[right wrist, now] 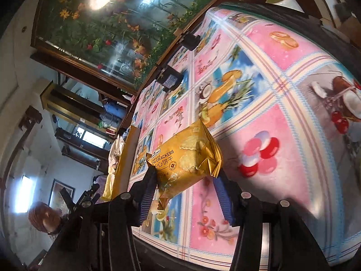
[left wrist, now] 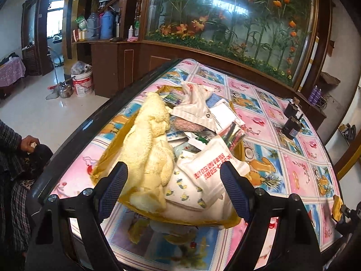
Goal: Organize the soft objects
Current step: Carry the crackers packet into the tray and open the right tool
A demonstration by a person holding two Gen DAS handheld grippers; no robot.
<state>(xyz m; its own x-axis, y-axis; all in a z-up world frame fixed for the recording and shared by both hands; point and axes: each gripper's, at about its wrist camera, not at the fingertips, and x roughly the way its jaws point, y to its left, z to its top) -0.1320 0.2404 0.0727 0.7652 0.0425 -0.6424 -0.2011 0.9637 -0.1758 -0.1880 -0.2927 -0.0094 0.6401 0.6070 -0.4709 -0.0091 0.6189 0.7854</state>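
Note:
A yellow bin (left wrist: 239, 220) on the flowered table holds a pale yellow towel (left wrist: 149, 140), a white packet with red print (left wrist: 209, 164), a dotted white cloth (left wrist: 185, 194) and several small packets. My left gripper (left wrist: 174, 189) hovers open over the bin's near side, with nothing between its fingers. A golden cracker packet (right wrist: 187, 158) sits between the pads of my right gripper (right wrist: 185, 194), which is shut on it above the tablecloth. The bin (right wrist: 126, 158) lies to the left of that gripper. The packet's corner (left wrist: 337, 207) shows at the right edge of the left wrist view.
Two small black blocks (left wrist: 293, 126) (right wrist: 169, 79) stand at the far side of the table (left wrist: 293, 169). A wooden cabinet with a flower-painted glass panel (left wrist: 225, 22) backs the table. A person's hand (left wrist: 29, 143) is at the left. A white roll (right wrist: 282, 0) lies beyond the table's edge.

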